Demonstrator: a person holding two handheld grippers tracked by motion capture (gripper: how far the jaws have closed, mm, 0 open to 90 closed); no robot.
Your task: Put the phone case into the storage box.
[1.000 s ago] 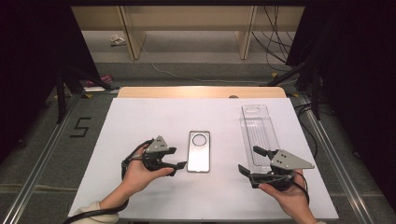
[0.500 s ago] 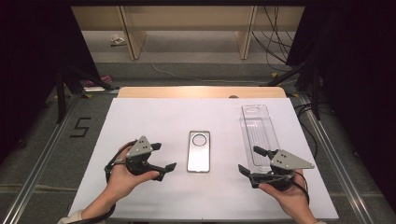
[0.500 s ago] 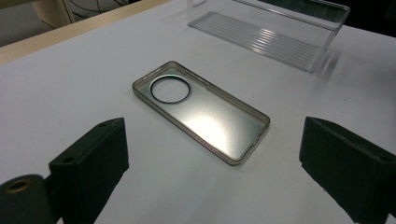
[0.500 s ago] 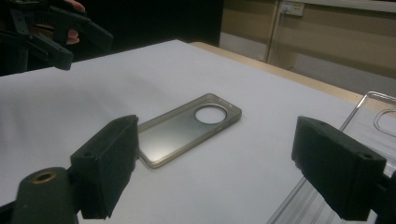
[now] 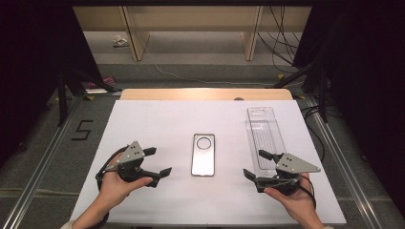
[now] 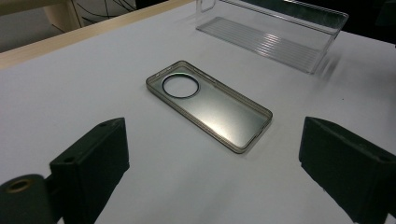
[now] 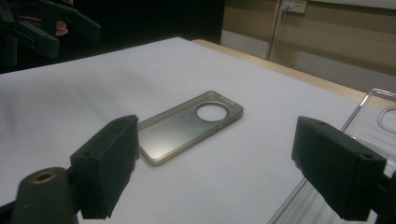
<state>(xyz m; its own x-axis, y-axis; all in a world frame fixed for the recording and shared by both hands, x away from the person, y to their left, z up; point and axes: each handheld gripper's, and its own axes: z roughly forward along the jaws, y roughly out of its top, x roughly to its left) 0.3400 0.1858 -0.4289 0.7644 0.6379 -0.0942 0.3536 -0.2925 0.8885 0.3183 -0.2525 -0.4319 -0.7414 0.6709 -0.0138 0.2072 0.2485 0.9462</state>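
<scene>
Nearest me, my left hand-held gripper [image 5: 156,161] had just been opening and stood wide with nothing between its jaws, while my right hand-held gripper [image 5: 254,163] also gaped empty. Between them the phone case [image 5: 203,154] lay flat on the white surface [image 5: 157,124], apart from both. Farther right sat the clear tray [image 5: 264,133].

lab: white-covered table [image 5: 157,119], black curtains [image 5: 38,57], floor cables [image 5: 279,28]
</scene>
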